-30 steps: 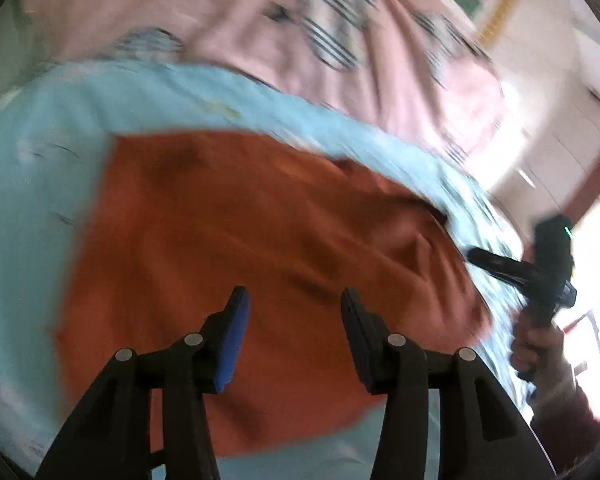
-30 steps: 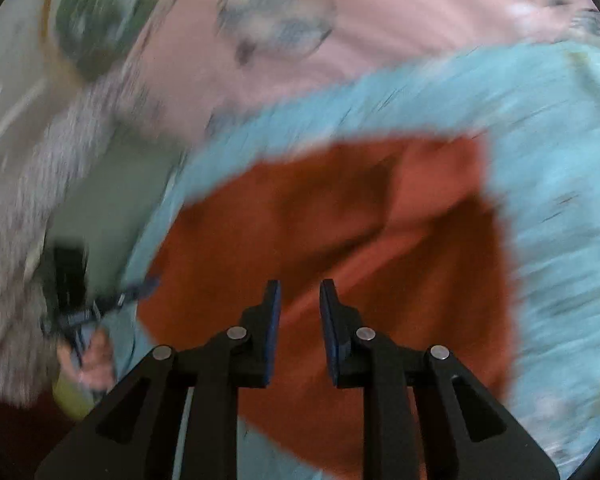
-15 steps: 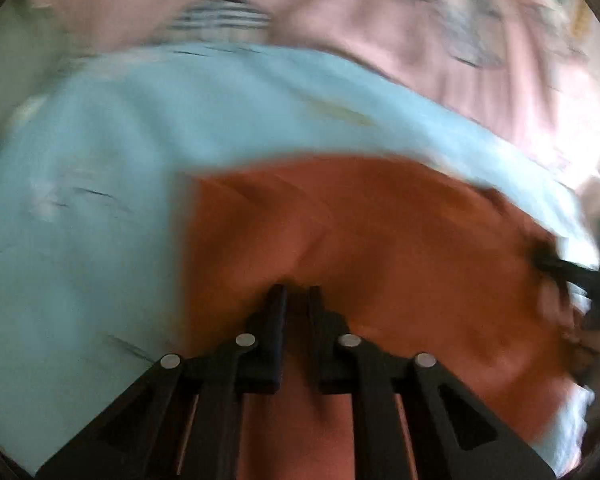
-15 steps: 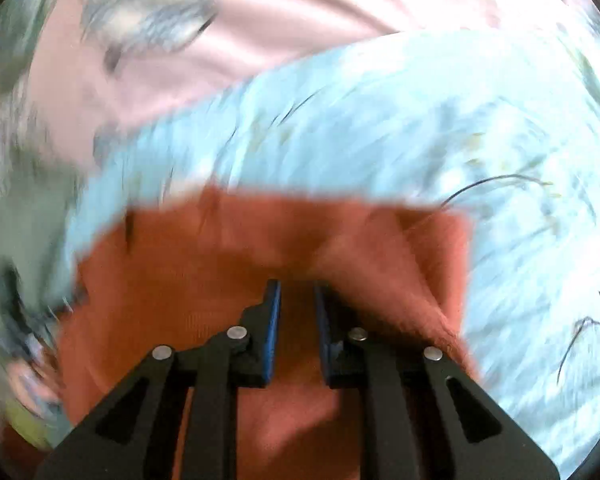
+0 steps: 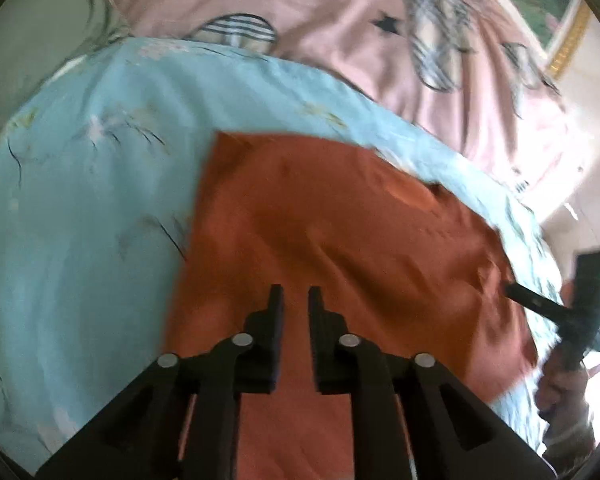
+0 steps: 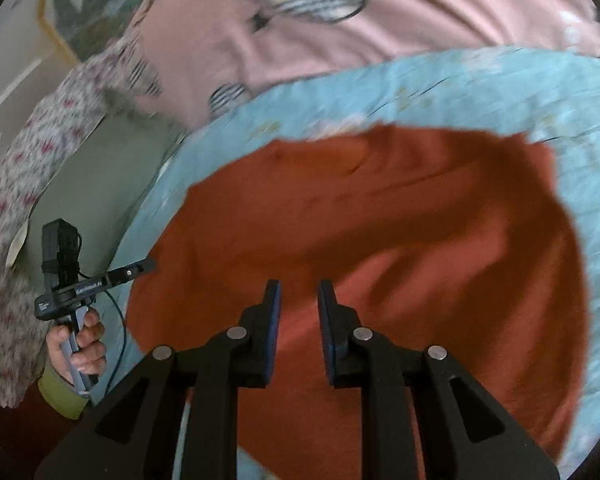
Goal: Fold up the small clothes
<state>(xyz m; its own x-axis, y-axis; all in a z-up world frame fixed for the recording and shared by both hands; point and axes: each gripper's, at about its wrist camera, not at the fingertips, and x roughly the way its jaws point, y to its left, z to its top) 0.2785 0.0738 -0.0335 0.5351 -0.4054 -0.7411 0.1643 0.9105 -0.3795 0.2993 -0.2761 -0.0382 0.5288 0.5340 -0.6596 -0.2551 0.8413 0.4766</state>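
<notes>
Having both pinched the orange-red garment (image 5: pixel 340 240) half a second ago, the left gripper (image 5: pixel 296 300) and right gripper (image 6: pixel 298 296) now hover slightly parted and empty over it, lying flat on the blue sheet (image 5: pixel 80 200), suggesting one fold is laid.

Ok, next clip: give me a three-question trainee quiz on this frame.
1. True or false: the orange cloth lies on the light blue sheet.
2. What lies beyond the blue sheet? A) pink patterned bedding B) a wooden floor C) a tiled counter
3. Fill in: neither the left claw nor the right claw holds any ____.

Key: 1 true; 2 A; 3 cloth.
</notes>
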